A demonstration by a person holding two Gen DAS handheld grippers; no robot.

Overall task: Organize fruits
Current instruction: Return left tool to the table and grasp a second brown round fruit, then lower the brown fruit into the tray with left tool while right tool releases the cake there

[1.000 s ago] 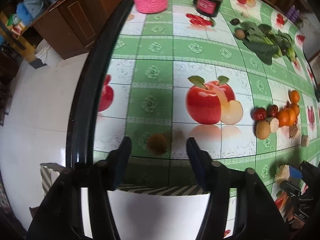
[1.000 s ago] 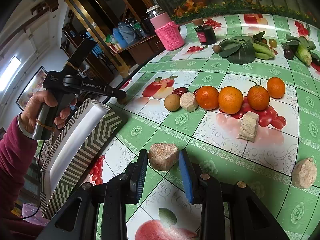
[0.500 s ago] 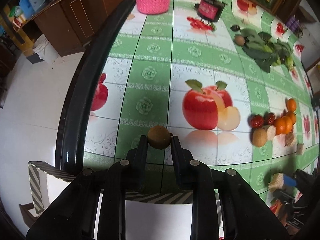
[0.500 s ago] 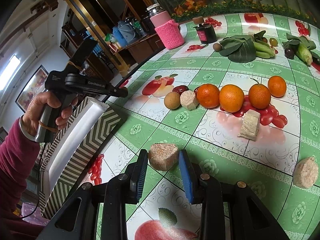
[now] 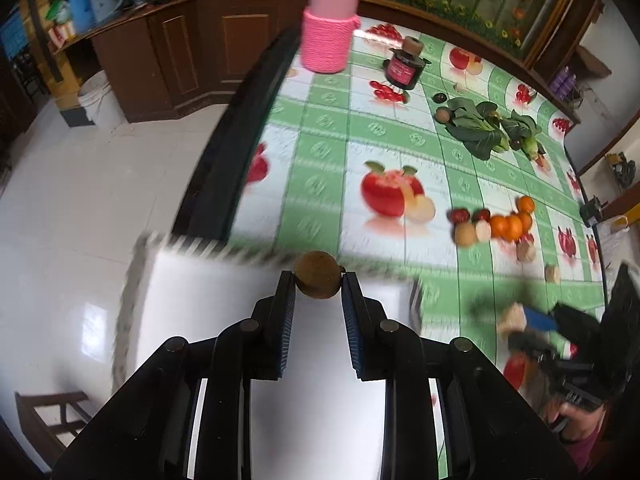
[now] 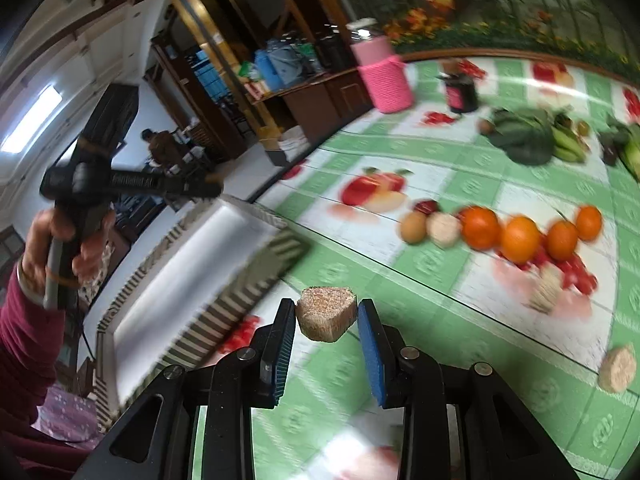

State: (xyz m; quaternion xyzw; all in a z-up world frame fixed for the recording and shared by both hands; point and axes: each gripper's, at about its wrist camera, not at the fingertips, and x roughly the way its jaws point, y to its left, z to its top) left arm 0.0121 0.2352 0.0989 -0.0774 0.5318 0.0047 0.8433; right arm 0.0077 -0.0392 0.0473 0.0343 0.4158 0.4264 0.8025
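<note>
My left gripper (image 5: 318, 282) is shut on a small round brown fruit (image 5: 318, 275) and holds it above the white tray (image 5: 224, 304) with a striped rim. My right gripper (image 6: 326, 316) is shut on a tan crumbly chunk (image 6: 326, 314), lifted off the green checked tablecloth (image 6: 452, 184) beside the tray (image 6: 192, 264). A row of oranges (image 6: 520, 236), a brown fruit (image 6: 413, 227), a pale chunk (image 6: 443, 229) and a dark red fruit (image 6: 425, 206) lies on the table. The left gripper also shows in the right wrist view (image 6: 214, 188).
A pink knitted jar (image 5: 329, 36) and a dark jar (image 5: 404, 66) stand at the far edge. Leafy greens (image 5: 478, 128) lie at the back right. Two more tan chunks (image 6: 618, 368) (image 6: 546, 292) lie on the cloth. The table's black edge (image 5: 236, 136) runs left, floor beyond.
My left gripper shut on the brown fruit, lifted it off the table and drew back over the tray. My right gripper lifted the tan chunk and moved it toward the tray.
</note>
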